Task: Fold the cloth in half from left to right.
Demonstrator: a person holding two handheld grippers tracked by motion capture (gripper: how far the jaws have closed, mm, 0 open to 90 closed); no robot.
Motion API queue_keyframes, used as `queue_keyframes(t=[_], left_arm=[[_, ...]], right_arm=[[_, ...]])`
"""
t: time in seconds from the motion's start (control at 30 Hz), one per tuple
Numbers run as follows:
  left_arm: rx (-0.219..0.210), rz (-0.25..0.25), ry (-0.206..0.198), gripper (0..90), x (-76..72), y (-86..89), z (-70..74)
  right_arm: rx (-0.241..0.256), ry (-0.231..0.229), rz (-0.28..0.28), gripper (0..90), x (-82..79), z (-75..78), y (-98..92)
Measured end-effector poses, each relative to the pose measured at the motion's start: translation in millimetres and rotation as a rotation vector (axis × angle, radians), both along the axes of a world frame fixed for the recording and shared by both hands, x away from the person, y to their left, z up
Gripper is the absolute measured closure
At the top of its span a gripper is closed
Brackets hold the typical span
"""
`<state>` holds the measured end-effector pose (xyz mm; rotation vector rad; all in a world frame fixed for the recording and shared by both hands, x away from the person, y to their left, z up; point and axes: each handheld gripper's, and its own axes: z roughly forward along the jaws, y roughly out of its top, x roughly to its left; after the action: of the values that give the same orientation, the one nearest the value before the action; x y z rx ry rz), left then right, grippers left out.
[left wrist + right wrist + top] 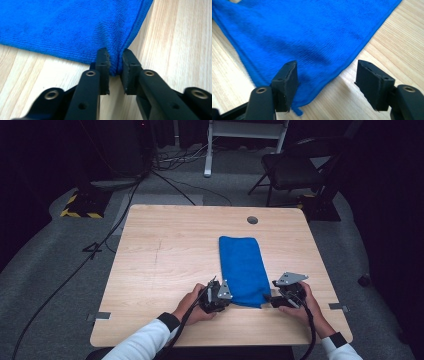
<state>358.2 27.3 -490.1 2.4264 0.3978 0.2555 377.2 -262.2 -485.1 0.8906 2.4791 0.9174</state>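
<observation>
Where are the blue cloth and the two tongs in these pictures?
blue cloth (242,265): high view, middle of the fabric.
left tongs (116,72): left gripper view, gap pinching the cloth's corner.
right tongs (325,83): right gripper view, open gap over the corner.

Towel (242,270): solid bright blue. Table (165,260): pale wood grain. Grippers: black jaws, grey top plates. Chair (295,167): black. Floor block (82,205): yellow-black hazard stripes. Sleeves: white, black cuffs.

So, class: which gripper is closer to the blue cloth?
Left. The left gripper is shut on a near corner of the cloth; the right gripper is open, its fingers straddling the other near corner.
</observation>
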Motion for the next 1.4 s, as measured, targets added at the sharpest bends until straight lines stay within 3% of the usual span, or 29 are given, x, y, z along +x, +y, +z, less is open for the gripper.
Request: queue_keyframes(t=[0.13,0.47,0.77,1.0,1.1,1.13,1.2,1.4], left_arm=[[0.004,0.005,0.001,81.0,-2.1,5.9,0.3],[0.004,0.02,0.021,80.0,-10.7,28.6,1.2],[-0.02,0.019,0.042,73.4,-22.4,42.9,3.1],[-0.036,0.01,0.051,53.6,-30.8,49.7,2.3],[-0.038,0.02,0.052,36.1,-32.0,52.1,3.0],[-0.036,0.029,0.046,36.1,-32.7,52.9,3.1],[-0.045,0.028,0.048,27.2,-34.1,54.8,2.9],[-0.063,0.008,0.036,21.2,-34.8,53.3,5.2]], right_arm=[[0.013,-0.003,0.018,35.7,-0.5,0.1,5.5],[0.013,0.007,0.124,36.6,-8.4,-4.8,35.5],[0.047,0.018,0.213,37.9,-22.4,-2.3,37.7],[0.064,0.024,0.315,39.4,-42.4,-0.7,40.3],[0.077,0.029,0.33,38.8,-47.1,-0.3,40.6],[0.074,0.029,0.337,38.6,-49.5,-0.1,40.9],[0.066,0.028,0.363,37.6,-56.5,-1.1,43.6],[0.051,0.03,0.364,38.1,-57.3,-4.7,46.3]])
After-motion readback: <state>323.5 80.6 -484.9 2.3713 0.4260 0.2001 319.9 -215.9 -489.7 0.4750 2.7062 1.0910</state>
